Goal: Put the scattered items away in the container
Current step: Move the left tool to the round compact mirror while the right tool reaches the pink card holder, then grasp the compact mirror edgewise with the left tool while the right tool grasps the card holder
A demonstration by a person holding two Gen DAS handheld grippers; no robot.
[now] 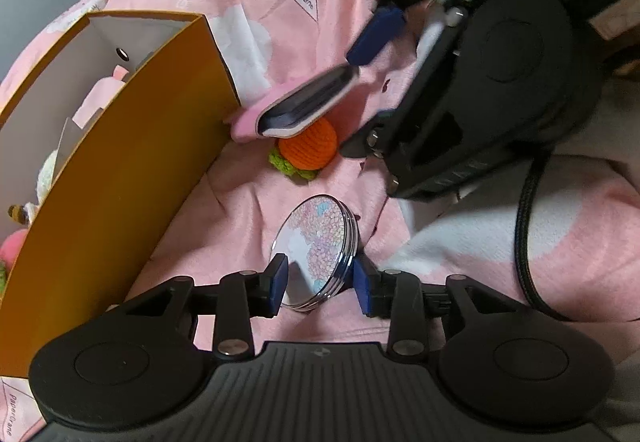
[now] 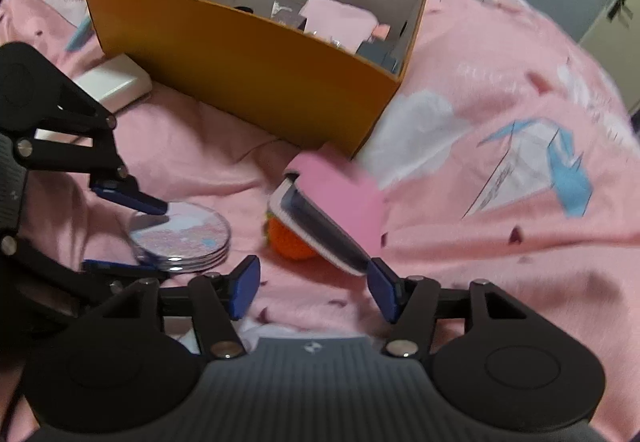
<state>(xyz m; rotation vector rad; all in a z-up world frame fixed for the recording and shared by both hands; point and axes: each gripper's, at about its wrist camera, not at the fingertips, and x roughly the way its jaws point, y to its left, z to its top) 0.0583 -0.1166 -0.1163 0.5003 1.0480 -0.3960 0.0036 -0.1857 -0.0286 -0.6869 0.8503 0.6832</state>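
Jaws of our left gripper [image 1: 320, 282] stand partly open around the round flowery mirror case [image 1: 316, 254]; we should squeeze its edges evenly. Our right gripper [image 2: 312, 290] is open too, holding nothing, the pink-covered notebook [image 2: 332, 210] just ahead on the knitted orange ball [image 2: 288, 242], near the orange cardboard box [image 2: 248, 54].
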